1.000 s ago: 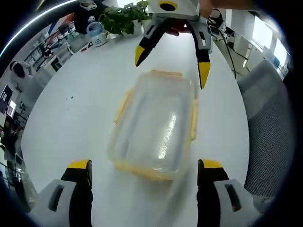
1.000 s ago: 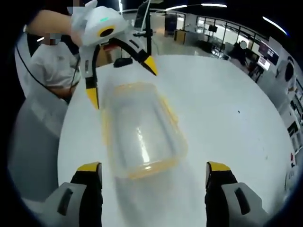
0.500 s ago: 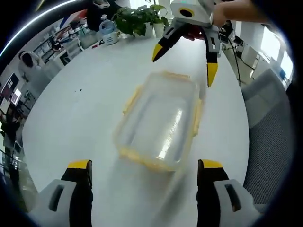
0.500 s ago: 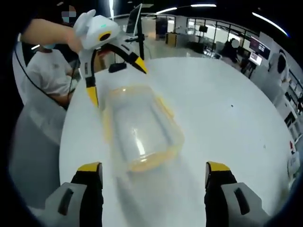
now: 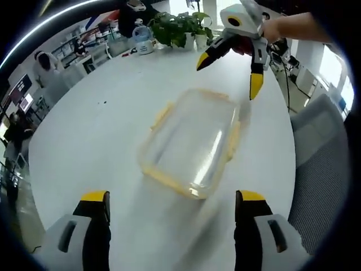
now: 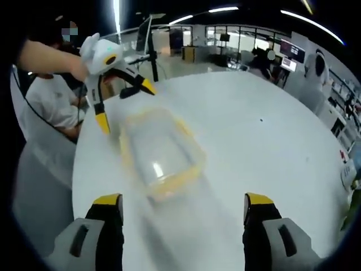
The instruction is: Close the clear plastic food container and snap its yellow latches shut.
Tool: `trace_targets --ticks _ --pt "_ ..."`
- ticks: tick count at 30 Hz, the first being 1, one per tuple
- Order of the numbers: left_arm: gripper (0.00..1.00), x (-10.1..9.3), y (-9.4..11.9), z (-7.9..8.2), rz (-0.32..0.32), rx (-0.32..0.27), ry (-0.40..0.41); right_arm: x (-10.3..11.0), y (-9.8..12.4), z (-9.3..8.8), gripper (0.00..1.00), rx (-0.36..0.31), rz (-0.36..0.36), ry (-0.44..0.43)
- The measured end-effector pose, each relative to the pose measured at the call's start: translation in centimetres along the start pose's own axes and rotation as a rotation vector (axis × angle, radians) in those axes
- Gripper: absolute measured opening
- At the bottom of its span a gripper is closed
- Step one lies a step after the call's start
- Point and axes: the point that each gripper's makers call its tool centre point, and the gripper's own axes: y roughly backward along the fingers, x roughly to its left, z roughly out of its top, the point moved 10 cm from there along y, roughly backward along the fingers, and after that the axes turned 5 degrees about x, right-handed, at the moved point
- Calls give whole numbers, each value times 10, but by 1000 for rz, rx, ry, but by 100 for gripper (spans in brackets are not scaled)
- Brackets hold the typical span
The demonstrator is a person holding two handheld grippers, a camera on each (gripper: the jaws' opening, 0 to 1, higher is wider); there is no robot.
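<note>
Left gripper view showed a broad round white table (image 5: 84,141) with a clear rectangular plastic food container (image 5: 194,141) lying on it, lid on top, near the middle of the tabletop and ahead of the left gripper (image 5: 172,206), whose yellow-tipped black jaws stood wide apart with nothing between them. The container's yellow latches (image 5: 232,140) ran along its edges; the blur made it hard to tell whether they were snapped down. Beyond the container, the right gripper (image 5: 231,70) hung above the table near its far end, held by a person's hand (image 5: 282,25), jaws spread and empty. A leafy green potted plant (image 5: 180,25) stood at the far edge of the table.

Right gripper view gave the same container (image 6: 158,152) from the opposite end, with the left gripper (image 6: 121,101) poised over its far side, apart from it, and the right gripper (image 6: 183,206) open in the foreground
</note>
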Motion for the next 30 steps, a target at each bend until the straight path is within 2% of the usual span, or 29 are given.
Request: trace_targets --ticks 8,18,23,30 --pt "93 0 7 -9 18 -35 82 11 5 -12 89 -29 -10 -49" --pt "93 -5 17 -21 47 -74 150 15 19 -24 88 -109 -55 -154" --pt "93 -9 24 -26 69 -109 198 21 24 -28 88 -131 -71 -172" --pt "93 -14 29 -35 80 -129 240 29 29 -32 88 -160 -82 -195"
